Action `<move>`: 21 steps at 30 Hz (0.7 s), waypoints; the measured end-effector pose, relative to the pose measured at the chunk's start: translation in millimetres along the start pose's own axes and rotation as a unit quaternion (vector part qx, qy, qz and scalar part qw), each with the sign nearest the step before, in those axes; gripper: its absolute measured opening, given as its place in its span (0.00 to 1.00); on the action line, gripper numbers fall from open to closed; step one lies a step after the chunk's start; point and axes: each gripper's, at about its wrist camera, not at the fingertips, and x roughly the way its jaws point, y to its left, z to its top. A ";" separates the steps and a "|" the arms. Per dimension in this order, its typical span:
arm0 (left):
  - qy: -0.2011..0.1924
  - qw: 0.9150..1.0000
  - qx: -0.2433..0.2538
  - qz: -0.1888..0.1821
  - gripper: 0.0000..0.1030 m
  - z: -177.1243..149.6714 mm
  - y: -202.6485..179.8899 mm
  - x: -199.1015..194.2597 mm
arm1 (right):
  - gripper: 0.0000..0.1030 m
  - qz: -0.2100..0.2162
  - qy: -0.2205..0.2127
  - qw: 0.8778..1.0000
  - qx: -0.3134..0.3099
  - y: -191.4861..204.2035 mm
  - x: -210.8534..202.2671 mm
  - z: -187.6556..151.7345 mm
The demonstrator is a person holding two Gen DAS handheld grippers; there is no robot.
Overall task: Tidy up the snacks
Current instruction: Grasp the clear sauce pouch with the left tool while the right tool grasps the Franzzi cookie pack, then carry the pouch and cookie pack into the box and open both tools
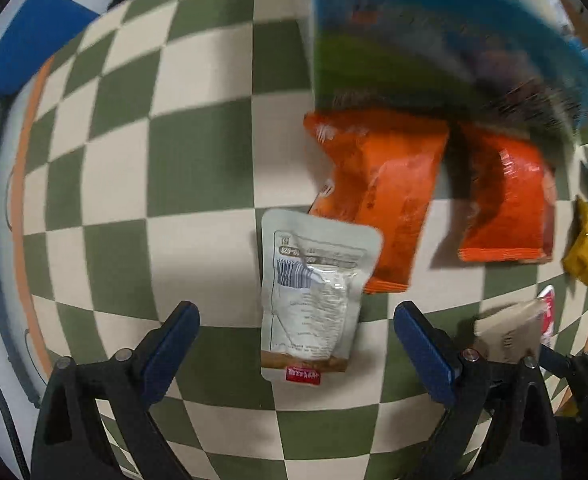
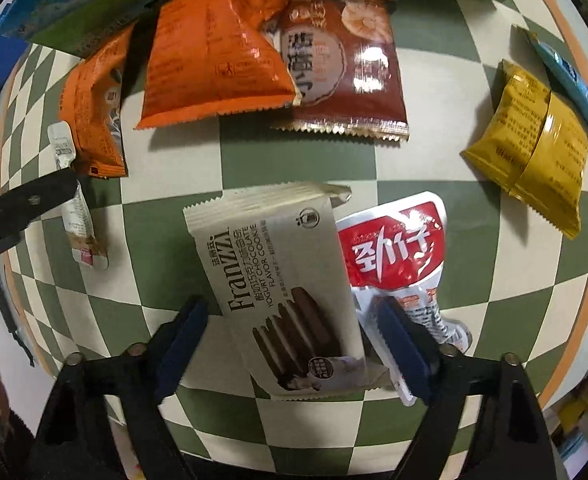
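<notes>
Surface: green-and-cream checkered cloth (image 2: 298, 160) with an orange border, snacks spread across it.
Left gripper (image 1: 296, 354): jaws spread wide, nothing between the blue pads, hovering over the cloth. Its black arm shows at the left edge of the right wrist view.
White pouch (image 1: 314, 288): flat on the cloth between the left gripper's fingers but touching neither; printed back up, red label at the near end. Upper right corner overlaps the small orange packet.
Small orange packet (image 1: 378, 200): just beyond the white pouch, tilted; in the right wrist view it stands at far left (image 2: 93, 108).
Large orange bag (image 2: 213, 56): right of the small orange packet, its right edge lying over the brown packet.
Brown packet (image 2: 346, 68): glossy, with a pastry picture, touching the large orange bag.
Blue-green bags (image 1: 434, 40): at the far edge behind the orange ones, heavily blurred in the left wrist view.
Right gripper (image 2: 294, 344): jaws wide, straddling the Franzzi cookie pack, pads not pressed on it.
Franzzi cookie pack (image 2: 281, 288): beige, yogurt chocolate flavor, lying tilted between the right fingers.
Red-and-white pouch (image 2: 398, 256): just beside the cookie pack on the right, its lower end under the right finger (image 2: 406, 356).
Yellow packet (image 2: 534, 140): well apart at right, back side up.
Blue pen-like object (image 2: 570, 80): beyond the yellow packet, near the cloth's edge.
</notes>
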 end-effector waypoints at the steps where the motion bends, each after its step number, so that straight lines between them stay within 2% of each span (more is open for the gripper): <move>1: 0.005 1.000 0.000 -0.004 0.97 -0.8 -0.2 4.0 | 0.77 -0.003 0.004 1.000 0.001 0.0 2.4 -1.2; 2: 0.007 1.000 -0.002 -0.005 0.93 -2.1 -0.5 7.3 | 0.74 -0.005 0.008 1.000 0.001 -0.6 4.5 -2.5; 3: 0.009 1.000 -0.003 -0.004 0.79 -3.4 -0.8 9.5 | 0.72 -0.003 0.011 1.000 0.002 -1.2 5.9 -3.8; 4: 0.011 1.000 -0.004 -0.005 0.70 -4.9 -1.4 12.1 | 0.72 -0.002 0.012 1.000 0.001 -1.9 7.5 -4.5; 5: 0.018 1.000 -0.007 -0.008 0.53 -7.4 -2.4 16.7 | 0.70 -0.002 0.014 1.000 0.001 -2.1 8.2 -5.4; 6: 0.012 1.000 -0.013 -0.014 0.49 -9.8 -1.7 15.8 | 0.67 -0.001 0.017 1.000 -0.001 -1.8 8.9 -6.3; 12: -0.005 0.999 -0.036 0.001 0.44 -27.1 -0.9 7.2 | 0.63 -0.004 0.018 1.000 -0.011 5.4 10.6 -3.5; 14: -0.009 0.999 -0.043 0.003 0.44 -36.1 -3.3 1.3 | 0.58 -0.005 0.012 1.000 -0.015 6.7 8.1 -6.7; 21: -0.028 0.997 -0.068 -0.012 0.44 -81.1 -17.3 -27.3 | 0.55 0.020 0.003 0.999 -0.030 8.5 -13.9 -7.6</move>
